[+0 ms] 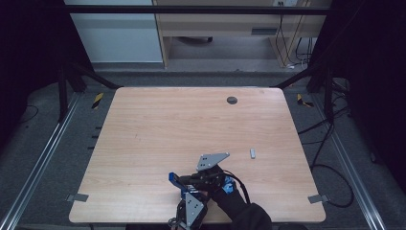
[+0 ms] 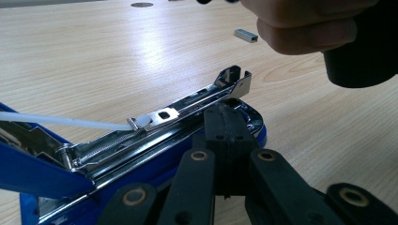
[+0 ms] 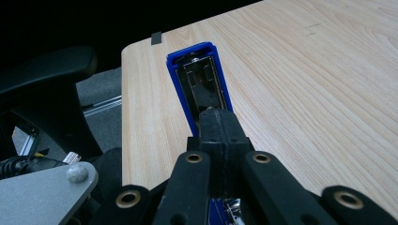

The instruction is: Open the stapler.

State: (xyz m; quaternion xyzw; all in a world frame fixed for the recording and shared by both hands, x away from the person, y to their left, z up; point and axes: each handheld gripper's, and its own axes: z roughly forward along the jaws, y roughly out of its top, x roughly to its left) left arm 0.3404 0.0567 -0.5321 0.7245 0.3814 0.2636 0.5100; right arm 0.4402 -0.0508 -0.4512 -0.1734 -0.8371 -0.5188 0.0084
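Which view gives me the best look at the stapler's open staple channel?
The left gripper view: the stapler lies opened, its metal channel, spring and pusher running close along the frame. The right gripper view shows the blue lid's underside rising past the fingers. The high view shows a small blue shape between both grippers.

Count at this moment, per kind:

- Staplers: one, blue stapler (image 2: pixel 141 145), opened out, with its metal magazine exposed and its lid swung up.
- Staple strips: one, a small grey block of staples (image 1: pixel 252 153), lying loose on the table.
- Grippers: two, left gripper (image 2: pixel 228 123) and right gripper (image 3: pixel 218 125); each has two black jaws.
- Grey three-cornered plates: two, one on each gripper.
- Tables: one wooden table (image 1: pixel 158 124).
- Round dark cable caps in the tabletop: one (image 1: pixel 232 100).
- Grey brackets at the near table edge: two.
- Yellow-black tape marks on the floor: two.
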